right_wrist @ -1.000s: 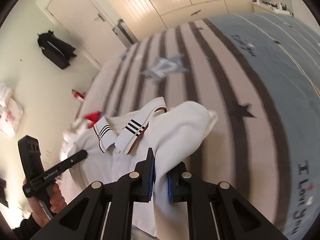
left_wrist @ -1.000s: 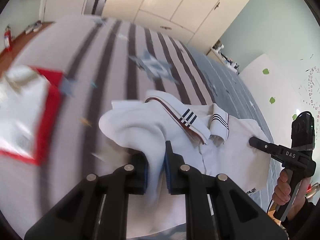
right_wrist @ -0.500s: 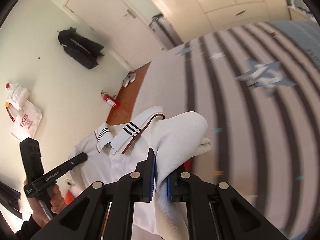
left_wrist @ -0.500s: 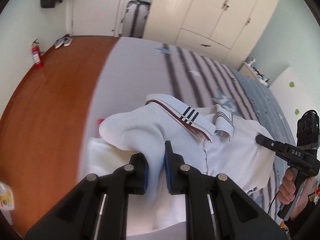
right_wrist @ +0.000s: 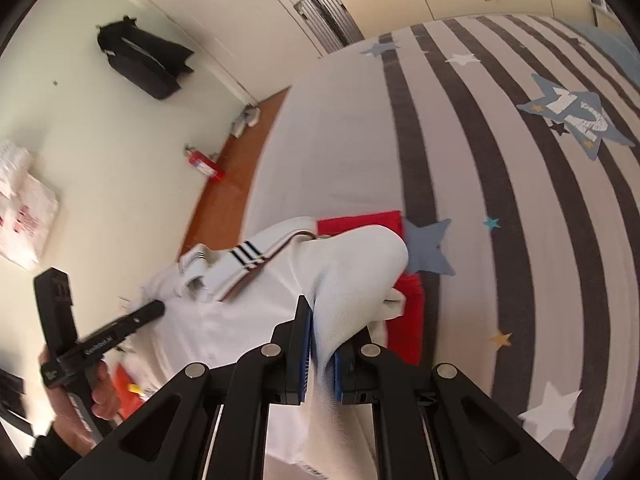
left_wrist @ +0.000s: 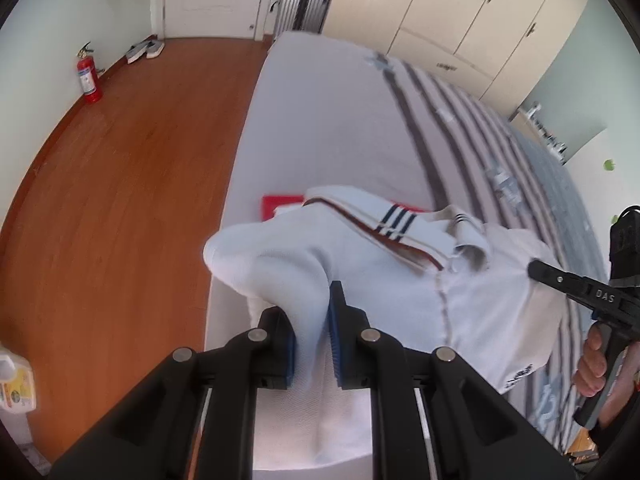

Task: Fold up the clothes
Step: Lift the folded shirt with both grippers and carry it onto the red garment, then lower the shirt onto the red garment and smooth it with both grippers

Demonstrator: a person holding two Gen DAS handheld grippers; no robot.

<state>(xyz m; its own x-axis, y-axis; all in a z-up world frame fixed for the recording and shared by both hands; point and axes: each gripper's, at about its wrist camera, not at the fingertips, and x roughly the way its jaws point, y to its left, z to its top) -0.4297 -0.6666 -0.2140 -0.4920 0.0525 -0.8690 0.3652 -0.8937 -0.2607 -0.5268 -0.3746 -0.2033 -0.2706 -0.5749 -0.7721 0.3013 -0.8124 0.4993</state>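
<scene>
While tilted down (both): gripper [left_wrist: 312,344] on shirt [left_wrist: 400,280].

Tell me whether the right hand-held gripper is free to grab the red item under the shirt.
Probably not: the right hand-held gripper is shut on the white shirt, which drapes over most of the red item.

The matte black plastic left gripper [left_wrist: 312,338] has two angular fingers faced with ribbed blue pads [left_wrist: 335,344] and studded with round silver screws. The matching black right gripper [right_wrist: 321,354] carries the same blue pads and silver screws. Its pistol-shaped handle bears small white lettering, and a dark sleeve [left_wrist: 612,434] covers the wrist near it.
</scene>
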